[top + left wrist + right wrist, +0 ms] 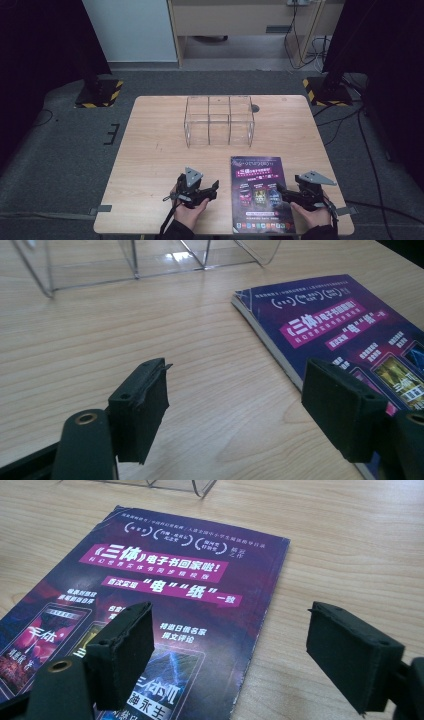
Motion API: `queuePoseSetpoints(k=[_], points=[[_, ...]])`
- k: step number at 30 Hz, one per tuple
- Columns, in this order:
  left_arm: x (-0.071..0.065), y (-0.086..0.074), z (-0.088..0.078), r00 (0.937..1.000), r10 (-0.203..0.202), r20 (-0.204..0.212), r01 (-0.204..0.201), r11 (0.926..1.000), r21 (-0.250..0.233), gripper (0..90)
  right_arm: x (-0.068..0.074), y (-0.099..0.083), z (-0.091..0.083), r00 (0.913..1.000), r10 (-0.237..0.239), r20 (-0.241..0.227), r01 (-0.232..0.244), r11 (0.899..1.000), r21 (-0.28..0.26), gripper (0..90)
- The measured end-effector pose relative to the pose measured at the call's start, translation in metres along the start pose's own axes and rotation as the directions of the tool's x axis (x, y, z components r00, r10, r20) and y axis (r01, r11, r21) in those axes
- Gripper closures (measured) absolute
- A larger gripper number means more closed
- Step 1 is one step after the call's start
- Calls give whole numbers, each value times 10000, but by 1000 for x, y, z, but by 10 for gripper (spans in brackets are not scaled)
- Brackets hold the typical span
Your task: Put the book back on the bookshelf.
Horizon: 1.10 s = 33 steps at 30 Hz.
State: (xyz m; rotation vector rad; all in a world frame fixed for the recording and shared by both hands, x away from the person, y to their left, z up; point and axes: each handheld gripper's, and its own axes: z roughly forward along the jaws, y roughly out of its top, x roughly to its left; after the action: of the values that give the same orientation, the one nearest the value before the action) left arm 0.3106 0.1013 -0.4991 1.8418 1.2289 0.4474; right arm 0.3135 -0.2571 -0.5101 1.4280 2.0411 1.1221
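A purple magazine (261, 194) lies flat near the table's front edge, right of centre. My left gripper (212, 189) rests just left of the magazine (345, 335), open, jaws wide apart with bare wood between them. My right gripper (281, 191) sits at the magazine's right edge, open too; its left jaw hangs over the cover (175, 605) and its right jaw over the wood. A clear acrylic organizer (219, 121) with several compartments stands empty at the table's middle back; its base edge (135, 265) lies ahead of my left gripper.
The wooden table (150, 150) has bare wood to the left and between the organizer and the magazine. A small dark hole (255, 107) sits behind the organizer. Black stands with striped bases (99, 92) flank the table on the floor.
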Motion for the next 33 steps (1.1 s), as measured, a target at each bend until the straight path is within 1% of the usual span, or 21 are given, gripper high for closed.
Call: queuePoseSetpoints(k=[3,10,13,14,19,20,26,30,32,33], points=[[-7,-1,6,9998,-99,147,97,9999,114,270,1,-1,2,10000,38,-86,-38,10000,38,211],[-20,-6,19,9991,-203,363,190,9991,368,286,4,-5,6,9995,-115,-298,121,9997,201,260],[-25,-8,24,9983,-255,524,230,9986,485,296,4,-6,8,9995,-88,-301,95,9997,245,273],[-27,-8,26,9980,-295,564,270,9986,450,298,4,-7,8,9995,-111,-306,119,9996,273,275],[-36,-12,34,9972,-269,695,227,9980,596,305,4,-9,10,9993,-110,-370,121,9995,288,293],[-38,-12,36,9971,-265,714,219,9977,641,308,5,-9,10,9993,-57,-368,68,9995,303,296],[-46,-15,42,9966,-306,764,249,9969,741,329,6,-11,13,9987,-212,-464,233,9987,460,313],[-52,-17,47,9964,-284,799,220,9965,804,343,7,-12,14,9984,-217,-514,244,9983,525,316],[-54,-18,48,9965,-310,777,243,9960,862,345,8,-13,15,9984,-166,-532,194,9984,526,318],[-55,-19,49,9970,-320,699,262,9963,821,346,8,-13,15,9983,-153,-562,184,9983,555,318]])
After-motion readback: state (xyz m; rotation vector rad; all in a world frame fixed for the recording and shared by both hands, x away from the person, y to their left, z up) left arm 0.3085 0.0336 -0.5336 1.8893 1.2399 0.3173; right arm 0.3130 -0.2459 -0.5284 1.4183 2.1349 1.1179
